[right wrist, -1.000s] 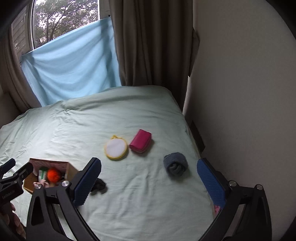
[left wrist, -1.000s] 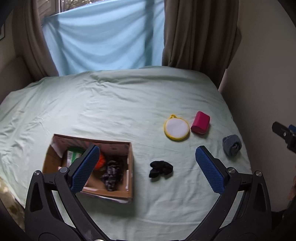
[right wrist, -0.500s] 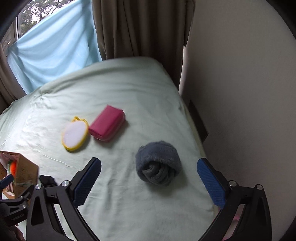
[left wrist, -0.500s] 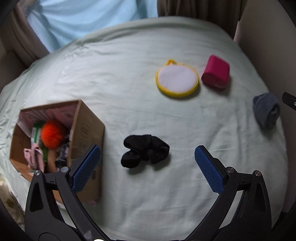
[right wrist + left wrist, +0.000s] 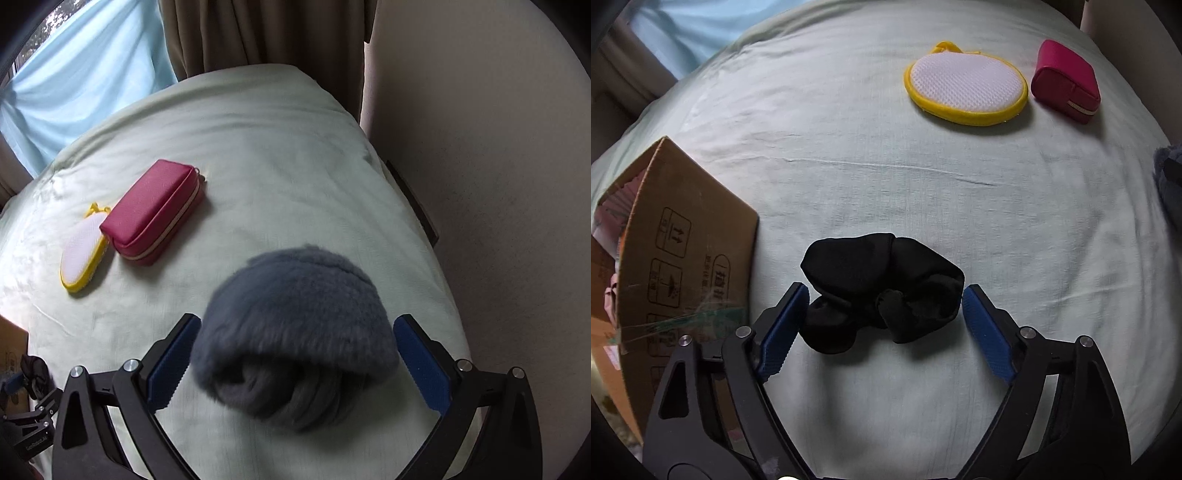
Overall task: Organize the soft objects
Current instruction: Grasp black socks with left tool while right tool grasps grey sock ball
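Sorting under way: four soft items on the bed, both claws set to grasp.

The pale green bed sheet [image 5: 886,177] carries all work; brown curtains [image 5: 266,33], a light blue cloth [image 5: 85,74] and a beige wall [image 5: 480,129] bound it. The brown cardboard box [image 5: 687,236] at the sheet's left edge appears partly filled; its contents are mostly hidden. Outside it: the grey fuzzy rolled sock [image 5: 295,343], the black fabric scrunchie [image 5: 882,291], the round white yellow-rimmed mesh pad [image 5: 966,90] and the magenta zip pouch [image 5: 1067,81]. The left claw [image 5: 884,302] is closing, its pads flanking the scrunchie, not yet squeezing. The right claw [image 5: 297,339] stands wide around the sock, not gripping.
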The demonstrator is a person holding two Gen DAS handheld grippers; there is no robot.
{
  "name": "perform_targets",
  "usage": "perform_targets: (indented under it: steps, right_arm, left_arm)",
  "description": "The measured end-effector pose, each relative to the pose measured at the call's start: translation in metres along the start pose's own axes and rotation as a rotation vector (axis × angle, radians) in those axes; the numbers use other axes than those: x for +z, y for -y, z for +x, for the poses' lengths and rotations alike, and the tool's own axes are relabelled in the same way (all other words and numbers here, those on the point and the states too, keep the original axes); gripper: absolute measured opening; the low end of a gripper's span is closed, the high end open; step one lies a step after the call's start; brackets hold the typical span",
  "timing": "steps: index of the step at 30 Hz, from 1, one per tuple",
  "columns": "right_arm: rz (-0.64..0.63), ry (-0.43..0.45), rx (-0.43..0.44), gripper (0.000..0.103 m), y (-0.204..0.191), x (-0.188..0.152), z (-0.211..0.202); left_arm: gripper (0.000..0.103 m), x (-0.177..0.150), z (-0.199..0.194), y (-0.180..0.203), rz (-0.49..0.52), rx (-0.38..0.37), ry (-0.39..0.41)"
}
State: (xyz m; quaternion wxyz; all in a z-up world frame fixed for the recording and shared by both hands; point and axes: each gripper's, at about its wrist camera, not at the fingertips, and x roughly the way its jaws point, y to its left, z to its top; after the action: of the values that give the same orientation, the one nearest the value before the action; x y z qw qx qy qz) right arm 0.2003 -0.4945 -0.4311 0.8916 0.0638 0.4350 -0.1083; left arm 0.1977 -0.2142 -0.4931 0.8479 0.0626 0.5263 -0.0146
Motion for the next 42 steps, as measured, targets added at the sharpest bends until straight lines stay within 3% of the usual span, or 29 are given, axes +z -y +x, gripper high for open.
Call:
perform_targets:
  steps: [2, 4, 9, 11, 18, 28, 34, 42]
  right_arm:
    - [0.001, -0.001, 0.01, 0.089, 0.001, 0.001, 0.001]
    - [0.009, -0.021, 0.017, 0.085, 0.002, 0.001, 0.005]
    - [0.035, -0.024, 0.035, 0.072, 0.007, 0.002, 0.01]
    - [0.04, -0.021, 0.038, 0.067, 0.007, 0.003, 0.007]
    - [0.042, -0.012, 0.042, 0.062, 0.007, 0.007, 0.008]
    - [0.044, 0.003, 0.048, 0.055, 0.007, 0.005, -0.013]
    - [0.035, 0.039, 0.04, 0.055, 0.004, 0.011, -0.047]
    - [-0.011, 0.13, 0.048, 0.055, -0.016, 0.032, -0.127]
  left_arm:
    - [0.078, 0.0, 0.001, 0.001, -0.001, -0.01, -0.003]
    - [0.069, 0.001, 0.0, 0.0, -0.007, -0.038, -0.011]
    - [0.029, 0.008, -0.002, 0.01, 0.034, -0.08, -0.024]
    - [0.022, 0.01, -0.003, 0.013, 0.048, -0.087, -0.025]
    - [0.011, 0.022, -0.003, 0.009, 0.04, -0.113, -0.005]
    - [0.008, 0.032, -0.032, 0.017, 0.084, -0.144, 0.061]
    - [0.008, 0.048, -0.07, 0.013, 0.081, -0.17, 0.122]
    - [0.008, 0.068, -0.151, -0.013, 0.032, -0.206, 0.24]
